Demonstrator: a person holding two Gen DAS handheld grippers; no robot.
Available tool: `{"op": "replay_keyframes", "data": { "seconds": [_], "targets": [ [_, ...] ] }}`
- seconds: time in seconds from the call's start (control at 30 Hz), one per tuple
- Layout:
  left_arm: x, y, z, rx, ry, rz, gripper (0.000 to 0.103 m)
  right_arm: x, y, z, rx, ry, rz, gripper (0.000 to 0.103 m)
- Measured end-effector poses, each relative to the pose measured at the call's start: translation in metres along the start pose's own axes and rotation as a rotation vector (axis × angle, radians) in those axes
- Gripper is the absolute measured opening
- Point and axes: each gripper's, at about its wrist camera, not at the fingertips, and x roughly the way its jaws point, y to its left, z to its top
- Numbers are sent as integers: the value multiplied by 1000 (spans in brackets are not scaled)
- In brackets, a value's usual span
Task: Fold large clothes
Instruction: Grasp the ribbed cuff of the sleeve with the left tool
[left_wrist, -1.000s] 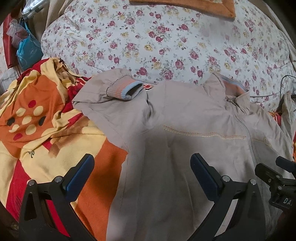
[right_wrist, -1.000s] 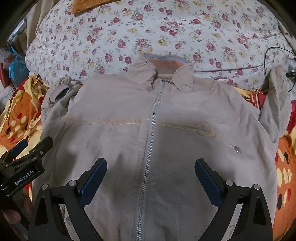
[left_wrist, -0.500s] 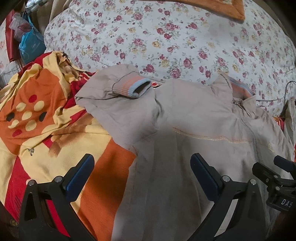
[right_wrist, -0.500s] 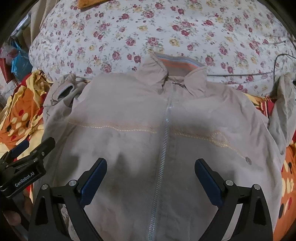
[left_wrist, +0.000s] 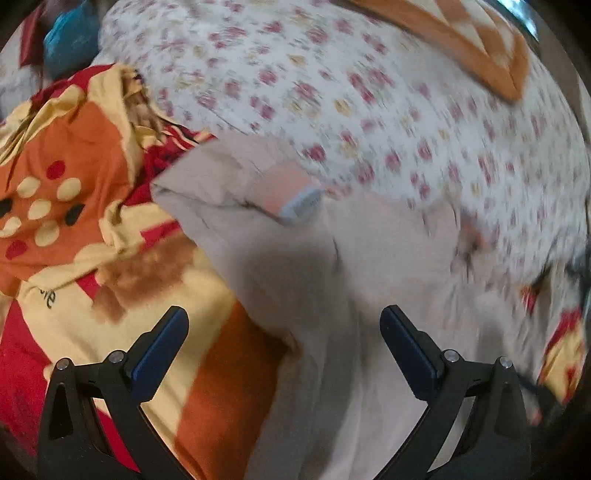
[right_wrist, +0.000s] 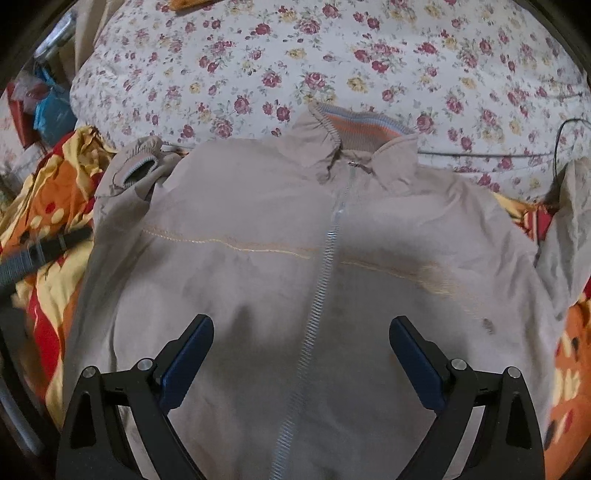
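Beige jacket (right_wrist: 258, 266) lies front-up, zipped, filling the frame's centre, collar toward the floral bedding (right_wrist: 332, 55) at top. Right gripper (right_wrist: 301, 354), fingers spread and empty, hovers above the zipper (right_wrist: 325, 266). Left gripper (left_wrist: 284, 350), likewise released, hovers lower centre over the jacket's edge and the orange blanket (left_wrist: 74, 155) at left.

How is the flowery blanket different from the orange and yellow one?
The flowery blanket is white with small red and yellow roses; the orange and yellow blanket has big bold blocks and dots. The flowery one lies smooth beyond the jacket collar; the orange one is crumpled beside its sleeve. Both are bedding touching the jacket.
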Motion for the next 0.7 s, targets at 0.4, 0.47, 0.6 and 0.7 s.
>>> {"op": "replay_keyframes", "data": {
  "seconds": [0.4, 0.47, 0.6, 0.7],
  "targets": [
    [79, 16, 67, -179, 65, 8, 85, -8, -45, -13, 103, -17, 93, 97],
    [88, 13, 70, -173, 67, 0, 62, -3, -47, -12, 115, -13, 108, 97],
    [112, 10, 71, -181, 136, -27, 13, 4, -48, -11, 113, -5, 113, 97],
    [86, 7, 69, -176, 84, -52, 11, 0, -54, -11, 127, -21, 115, 97]
  ]
}}
